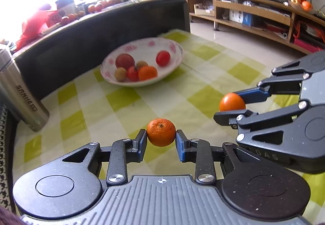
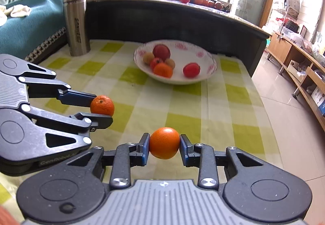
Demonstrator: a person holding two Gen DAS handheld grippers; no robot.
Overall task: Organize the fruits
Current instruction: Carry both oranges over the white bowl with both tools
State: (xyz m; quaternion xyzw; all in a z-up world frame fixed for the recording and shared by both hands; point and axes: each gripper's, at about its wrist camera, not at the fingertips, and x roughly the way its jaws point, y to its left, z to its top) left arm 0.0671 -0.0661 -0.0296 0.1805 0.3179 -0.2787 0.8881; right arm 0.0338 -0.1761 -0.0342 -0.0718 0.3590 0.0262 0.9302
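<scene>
Each claw pinched an orange: left claw (image 1: 161, 139), right claw (image 2: 164, 146). The steel flask (image 1: 19, 91) read "SANHE".

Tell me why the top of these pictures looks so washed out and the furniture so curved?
Left wrist view: window light blows out the upper left to white, and the fisheye lens bends the dark counter edge. Right wrist view: the same glare whitens the windows behind the counter, and the bowl looks slightly soft, while the gripped orange stays sharp.

Both wrist cameras sit low, close over the checked tablecloth (image 1: 126, 101), facing the far fruit bowl (image 1: 176, 56) (image 2: 211, 66); each sees the other gripper alongside.
</scene>
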